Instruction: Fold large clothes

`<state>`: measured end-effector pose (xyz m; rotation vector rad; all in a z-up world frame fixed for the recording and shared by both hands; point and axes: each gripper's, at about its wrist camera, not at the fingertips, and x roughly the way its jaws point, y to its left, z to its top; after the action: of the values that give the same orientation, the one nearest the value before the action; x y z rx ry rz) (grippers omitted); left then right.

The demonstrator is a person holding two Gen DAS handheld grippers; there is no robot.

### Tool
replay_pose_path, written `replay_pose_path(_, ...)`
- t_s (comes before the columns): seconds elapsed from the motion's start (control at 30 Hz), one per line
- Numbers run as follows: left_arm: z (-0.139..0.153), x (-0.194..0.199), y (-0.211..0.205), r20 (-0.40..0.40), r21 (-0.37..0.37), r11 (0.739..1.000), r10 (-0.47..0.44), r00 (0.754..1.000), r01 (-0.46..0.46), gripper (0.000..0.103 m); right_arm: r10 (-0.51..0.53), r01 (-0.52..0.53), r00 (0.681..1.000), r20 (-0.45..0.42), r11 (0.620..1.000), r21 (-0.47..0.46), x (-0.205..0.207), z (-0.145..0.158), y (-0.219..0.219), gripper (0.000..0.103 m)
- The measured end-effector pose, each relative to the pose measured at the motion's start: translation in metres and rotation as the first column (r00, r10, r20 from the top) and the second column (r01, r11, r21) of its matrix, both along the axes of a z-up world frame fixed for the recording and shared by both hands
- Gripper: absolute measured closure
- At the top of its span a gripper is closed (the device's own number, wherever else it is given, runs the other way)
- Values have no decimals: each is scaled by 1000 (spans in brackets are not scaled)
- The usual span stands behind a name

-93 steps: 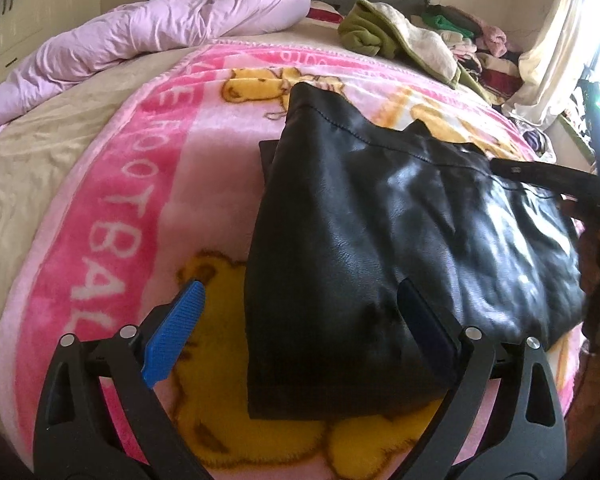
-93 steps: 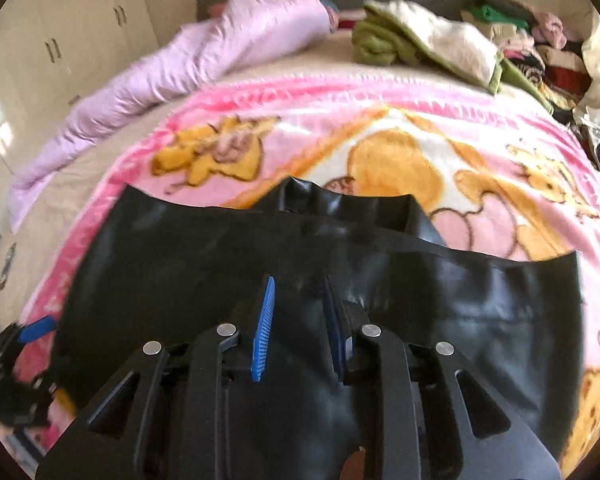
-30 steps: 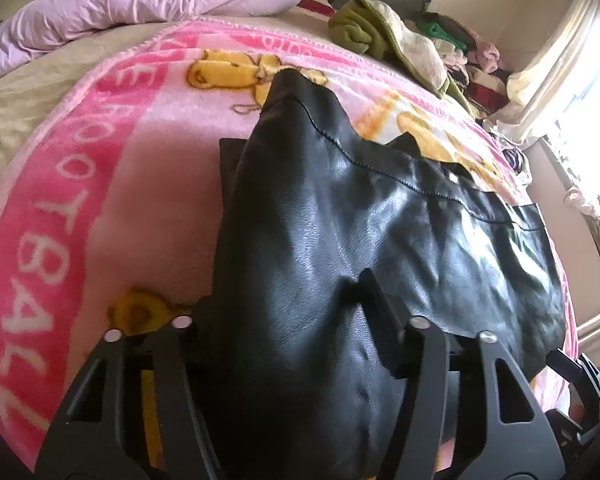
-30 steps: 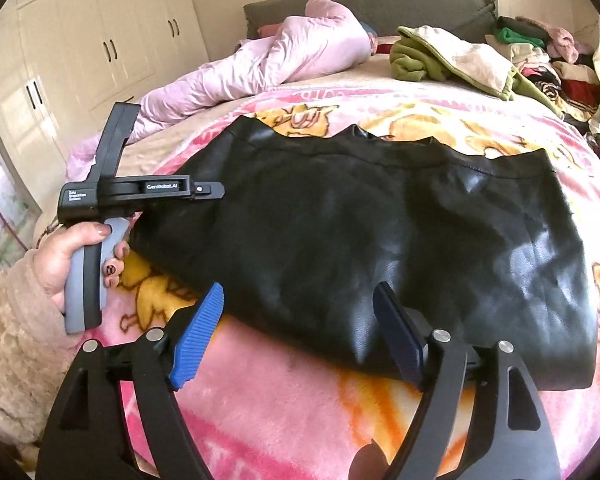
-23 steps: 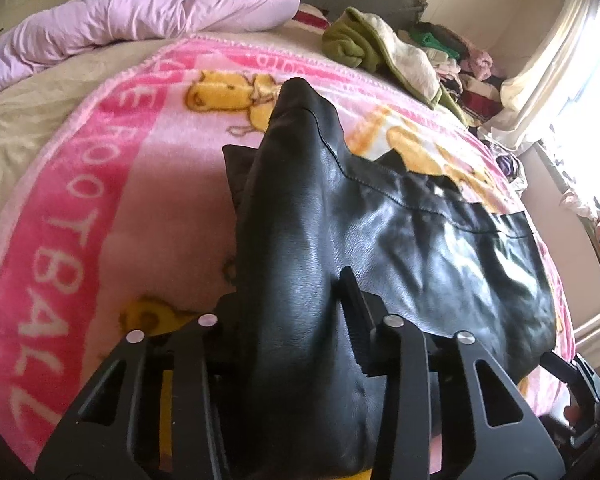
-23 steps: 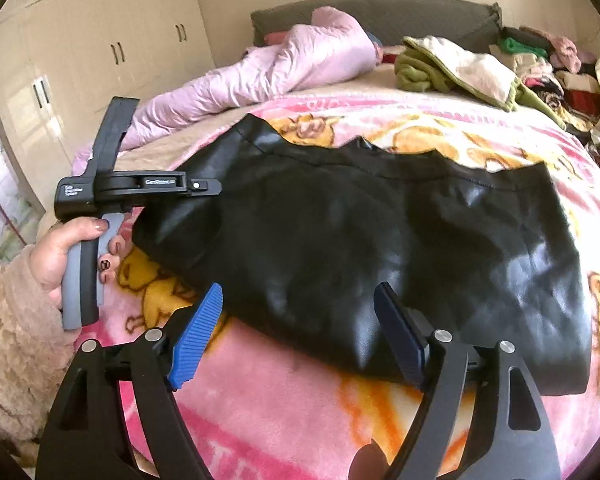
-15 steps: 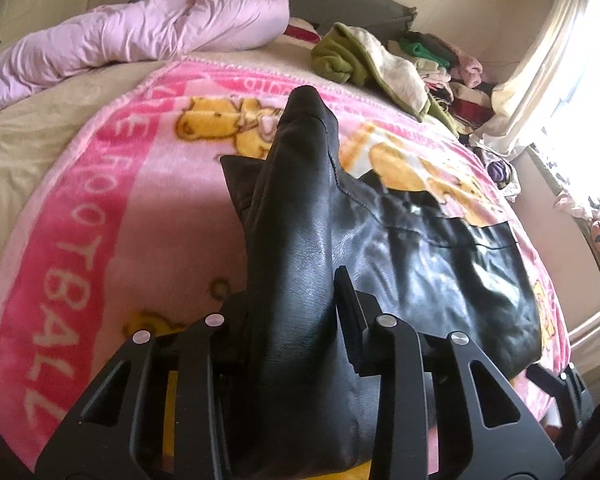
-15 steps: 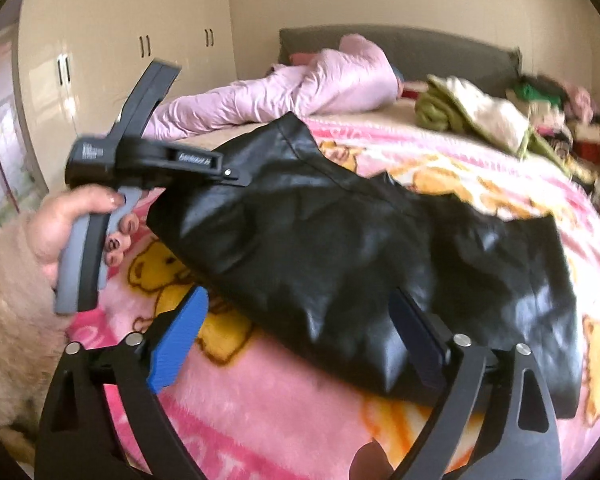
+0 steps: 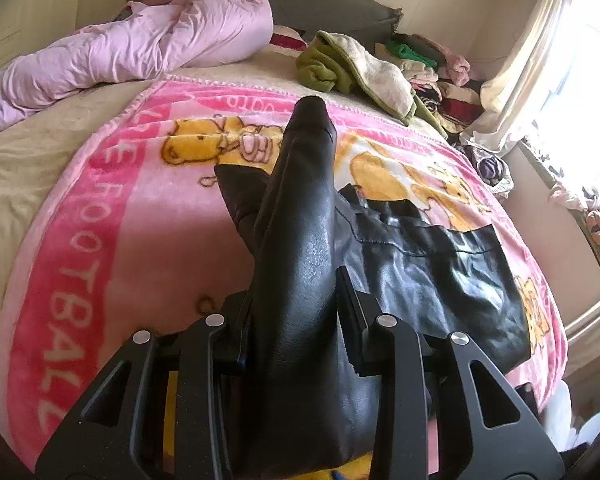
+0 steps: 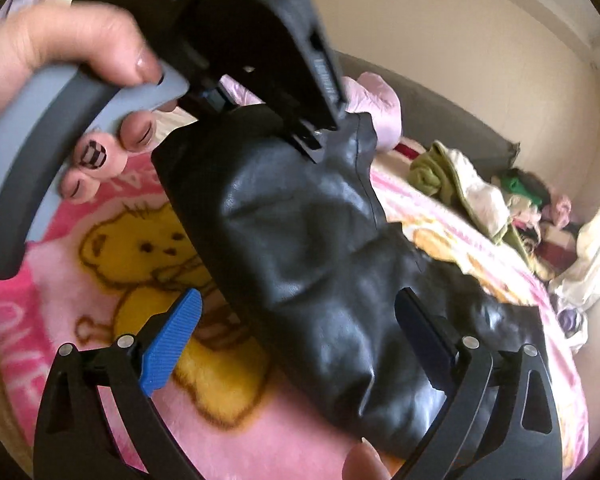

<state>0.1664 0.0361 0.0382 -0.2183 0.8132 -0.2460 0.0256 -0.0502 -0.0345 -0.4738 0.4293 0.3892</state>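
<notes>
A black leather garment (image 9: 300, 260) lies on a pink teddy-bear blanket (image 9: 100, 220) on the bed. My left gripper (image 9: 294, 288) is shut on a bunched fold at the garment's left end and holds it raised off the blanket; the rest trails down to the right. In the right wrist view a hand (image 10: 60, 52) holds that left gripper (image 10: 312, 140) high, with the garment (image 10: 320, 240) hanging from it. My right gripper (image 10: 296, 336) sits close below, its jaws opening wide. The hanging leather is between its blue pads (image 10: 172, 344), and neither pad presses on it.
A lilac duvet (image 9: 140, 48) lies bunched at the head of the bed. A green and cream garment (image 9: 352, 68) and a heap of clothes (image 9: 432, 80) sit at the far right. A curtain (image 9: 532, 48) and a bright window are on the right.
The left gripper closed on the garment's left end and lifted it into a ridge. The right gripper swung left towards the left hand, rolled, and spread its jaws wider.
</notes>
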Motion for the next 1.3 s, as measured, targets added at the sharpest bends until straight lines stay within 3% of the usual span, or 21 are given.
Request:
replay_pose_path(0.27, 8, 2, -3, 4, 1, 1000, -5, 1000, 5, 77, -2, 2, 999, 32, 1000, -22, 17, 2, 5, 8)
replay_pose_path(0.37, 11, 2, -4, 11, 1, 1000, -7, 1000, 7, 77, 25, -25, 999, 33, 1000, 3, 17, 3, 2, 16)
replay_pose_path(0.47, 14, 4, -4, 13, -8, 1000, -5, 1000, 5, 77, 62, -63, 997, 52, 998, 6, 14, 6, 0, 39)
replay_pose_path(0.5, 15, 3, -5, 16, -11, 1000, -5, 1000, 5, 77, 79, -79, 995, 58, 997, 4, 12, 8, 0, 59)
replay_pose_path(0.53, 18, 3, -6, 21, -14, 1000, -8, 1000, 8, 77, 87, -87, 993, 75, 996, -2, 9, 11, 0, 72)
replay_pose_path(0.63, 30, 2, -10, 47, -37, 999, -28, 998, 29, 77, 76, -74, 992, 102, 997, -21, 7, 20, -4, 84)
replay_pose_path(0.8, 58, -4, -21, 112, -90, 993, -59, 992, 70, 77, 21, -25, 994, 103, 999, 38, 16, 43, -33, 89)
replay_pose_path(1.0, 84, -16, -14, 180, -171, 984, -22, 983, 53, 76, -78, 59, 991, 109, 985, 160, 19, 70, -84, 90)
replay_pose_path(1.1, 79, -13, -13, 159, -177, 983, -11, 987, 40, 70, -129, 101, 985, 115, 969, 224, 14, 77, -114, 90)
replay_pose_path(1.3, 40, 2, -44, 52, -139, 986, -87, 995, 93, 70, -220, 187, 972, 79, 935, 302, -11, 71, -172, 90)
